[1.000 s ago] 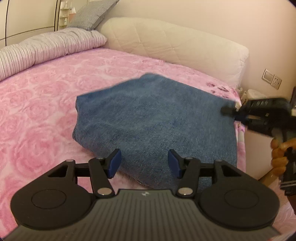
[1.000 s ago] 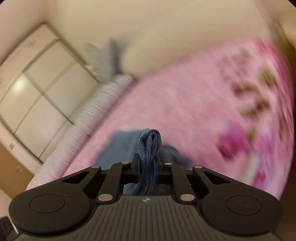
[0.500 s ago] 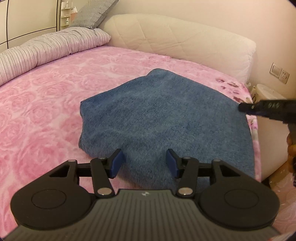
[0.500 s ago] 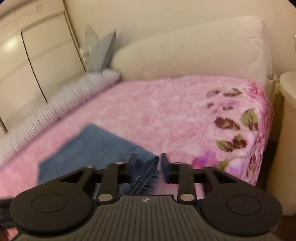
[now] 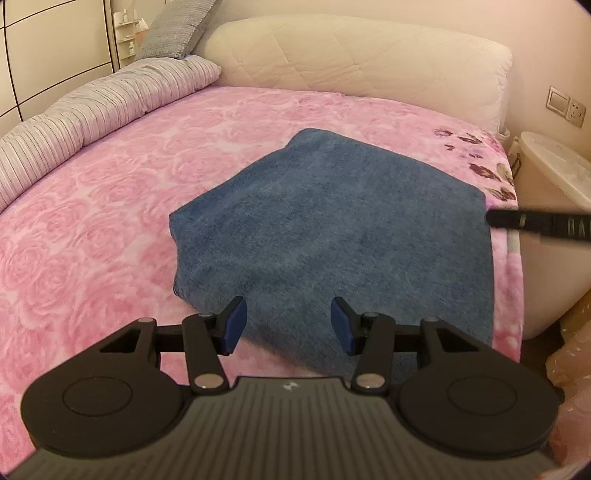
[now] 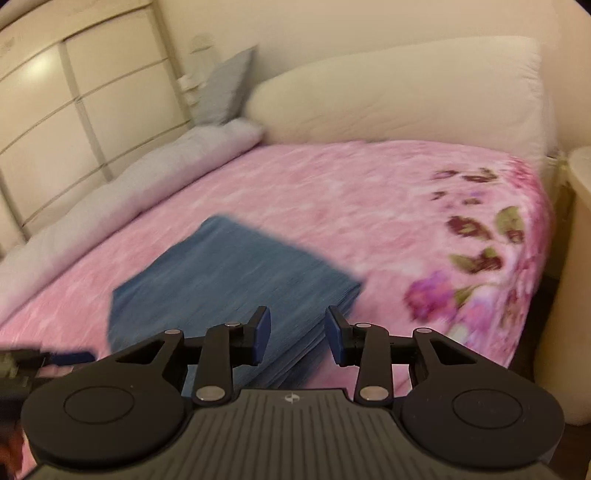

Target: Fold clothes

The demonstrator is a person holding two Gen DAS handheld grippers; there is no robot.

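Observation:
A folded blue garment lies flat on the pink rose-patterned bed. My left gripper hovers open above its near edge, nothing between the blue pads. In the right wrist view the same blue garment lies ahead, blurred. My right gripper is above its right corner with the jaws opening and nothing pressed between them. A black fingertip of the right gripper shows at the garment's right edge in the left wrist view. The left gripper's tip shows at the lower left of the right wrist view.
A cream quilted headboard runs along the back. A striped rolled duvet and a grey pillow lie at the far left. A white bedside unit stands right of the bed, and wardrobe doors line the left wall.
My right gripper let go of the bunched blue fabric and pulled back while rolling level. The garment settled flat on the bed. My left gripper stayed open and barely shifted.

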